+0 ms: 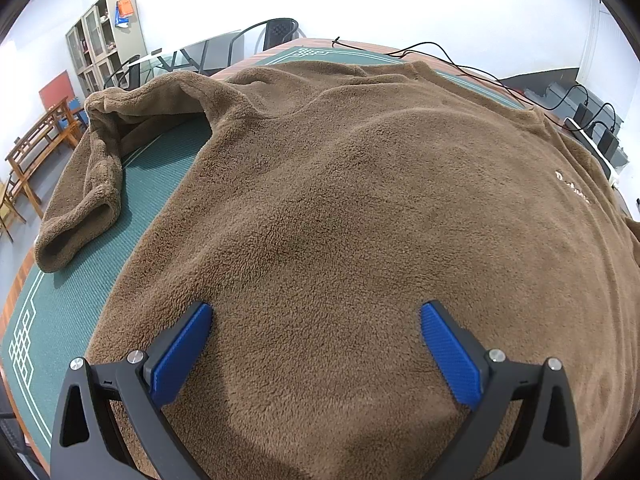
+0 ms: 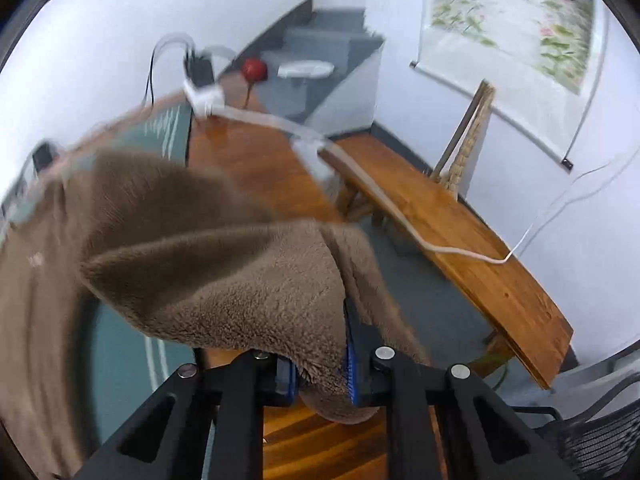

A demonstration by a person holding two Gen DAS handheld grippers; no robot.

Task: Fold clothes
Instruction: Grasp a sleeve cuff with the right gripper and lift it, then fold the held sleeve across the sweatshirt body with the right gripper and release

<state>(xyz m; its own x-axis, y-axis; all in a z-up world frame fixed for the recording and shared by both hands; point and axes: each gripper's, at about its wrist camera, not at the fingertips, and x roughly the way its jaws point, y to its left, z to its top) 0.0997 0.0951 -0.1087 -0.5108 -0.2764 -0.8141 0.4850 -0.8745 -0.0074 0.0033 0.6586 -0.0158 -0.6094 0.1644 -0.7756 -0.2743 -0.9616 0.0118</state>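
A brown fleece sweater (image 1: 340, 200) lies spread on the green table mat (image 1: 160, 176). Its left sleeve (image 1: 88, 184) is bent back toward the cuff at the table's left edge. My left gripper (image 1: 316, 320) hovers open over the lower body of the sweater, blue pads apart with only flat fabric below them. In the right wrist view my right gripper (image 2: 320, 376) is shut on the other sleeve (image 2: 224, 280), which hangs lifted and draped over the blue pads (image 2: 350, 368), above the mat and wooden table edge (image 2: 320, 440).
Black cables (image 1: 460, 68) and chargers (image 1: 596, 128) lie at the table's far right. A white power strip (image 2: 204, 98) with a cord sits on the wooden table (image 2: 248, 160). A wooden bench (image 2: 460, 232) stands beyond, a mesh chair (image 2: 600, 440) at the lower right.
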